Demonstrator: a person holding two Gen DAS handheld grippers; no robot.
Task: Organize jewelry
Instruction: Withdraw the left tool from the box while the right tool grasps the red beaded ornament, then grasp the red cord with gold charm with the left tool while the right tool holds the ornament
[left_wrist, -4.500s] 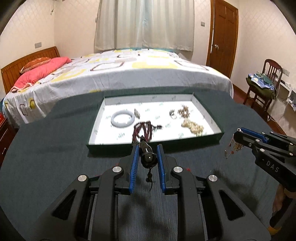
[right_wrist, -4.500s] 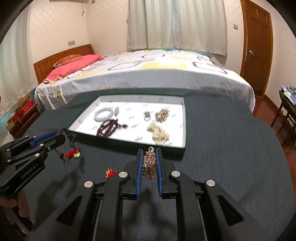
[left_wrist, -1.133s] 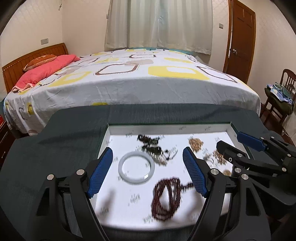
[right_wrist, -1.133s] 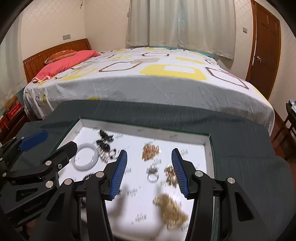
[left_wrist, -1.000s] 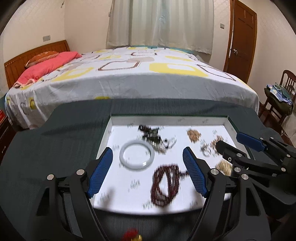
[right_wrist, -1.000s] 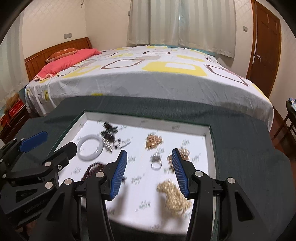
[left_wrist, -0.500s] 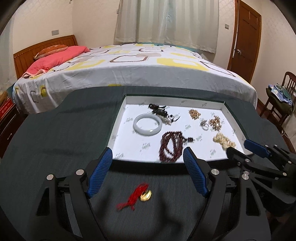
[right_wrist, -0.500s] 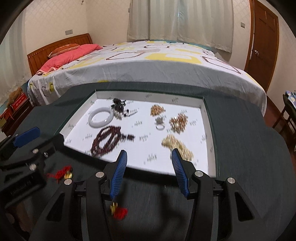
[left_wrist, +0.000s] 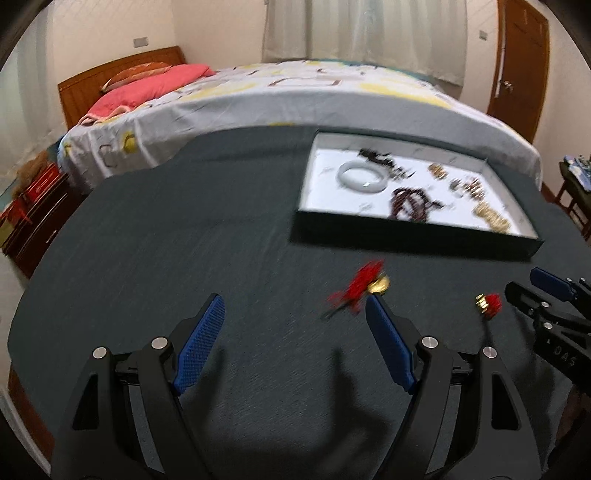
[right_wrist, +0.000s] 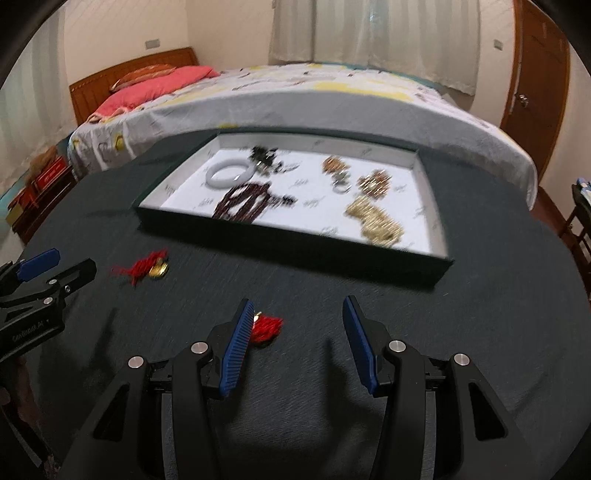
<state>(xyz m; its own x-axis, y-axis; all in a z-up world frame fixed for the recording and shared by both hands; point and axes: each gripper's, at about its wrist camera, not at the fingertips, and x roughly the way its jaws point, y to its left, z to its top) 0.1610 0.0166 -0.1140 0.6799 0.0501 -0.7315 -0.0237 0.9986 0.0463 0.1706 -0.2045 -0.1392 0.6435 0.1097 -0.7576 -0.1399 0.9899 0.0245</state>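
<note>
A dark tray with a white floor (left_wrist: 413, 232) (right_wrist: 295, 243) holds a white bangle (left_wrist: 362, 176) (right_wrist: 229, 173), a dark red bead necklace (left_wrist: 408, 201) (right_wrist: 243, 202), gold chains (right_wrist: 375, 218) and other small pieces. Two red tassel charms lie on the dark tablecloth in front of the tray: one with a gold piece (left_wrist: 364, 286) (right_wrist: 147, 266), one smaller (left_wrist: 489, 303) (right_wrist: 266, 328). My left gripper (left_wrist: 295, 325) is open and empty, its right pad beside the gold tassel. My right gripper (right_wrist: 298, 325) is open and empty, its left pad beside the smaller tassel.
The dark round table (left_wrist: 184, 240) stands before a bed (left_wrist: 295, 92) with a pink pillow. A wooden door (right_wrist: 535, 74) is at the back right. A red cabinet (left_wrist: 33, 206) stands at the left, and a chair at the far right edge.
Both grippers have pulled back from over the tray to above the tablecloth in front of it. The left view has swung left. Both stay open.
</note>
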